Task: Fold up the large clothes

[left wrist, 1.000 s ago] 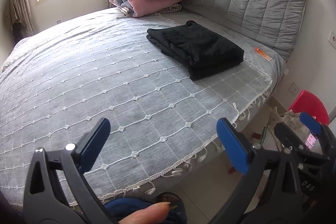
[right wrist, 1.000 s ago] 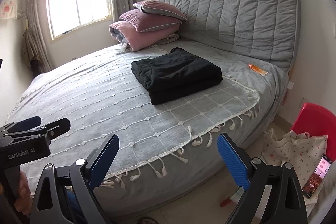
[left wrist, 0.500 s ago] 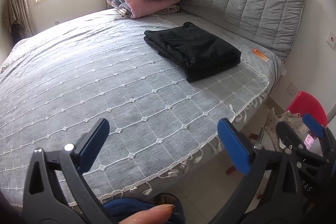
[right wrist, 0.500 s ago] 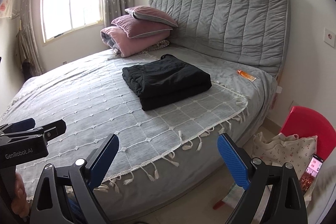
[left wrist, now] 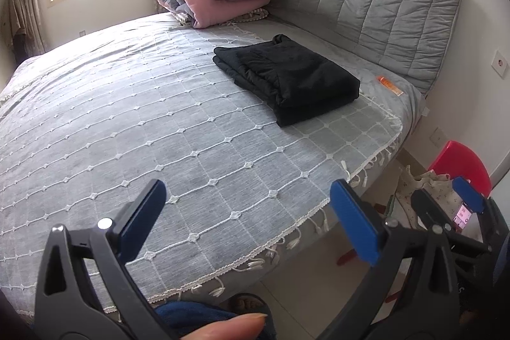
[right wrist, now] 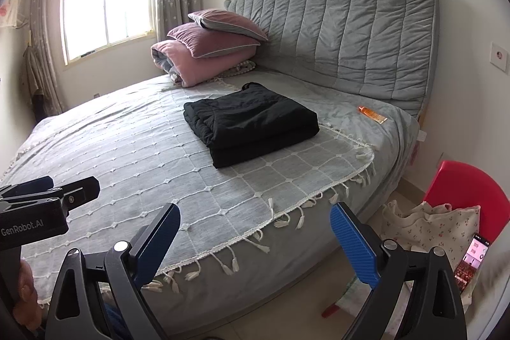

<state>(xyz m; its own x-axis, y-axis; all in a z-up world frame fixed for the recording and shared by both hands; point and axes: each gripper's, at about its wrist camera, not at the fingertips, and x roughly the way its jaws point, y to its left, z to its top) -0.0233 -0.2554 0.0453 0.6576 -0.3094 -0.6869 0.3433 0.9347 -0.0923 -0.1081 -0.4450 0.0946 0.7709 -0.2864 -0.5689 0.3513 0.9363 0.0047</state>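
The black garment (left wrist: 287, 85) lies folded into a thick rectangle on the bed (left wrist: 111, 123), toward the headboard (right wrist: 350, 37) side, its layers stacked and even. Beyond the garment are the pink pillows (right wrist: 207, 50); on its headboard side, near the bed's edge, lies a small orange tube (right wrist: 372, 114). Both grippers are well apart from the garment, at the foot edge of the bed. The left gripper (left wrist: 247, 215) has its jaws spread wide and holds nothing; the right gripper (right wrist: 255, 239) is the same. The fold looks finished, I think. The risk now: a new grasp on only the top layer could pull the stack open, because the padded cloth is springy.
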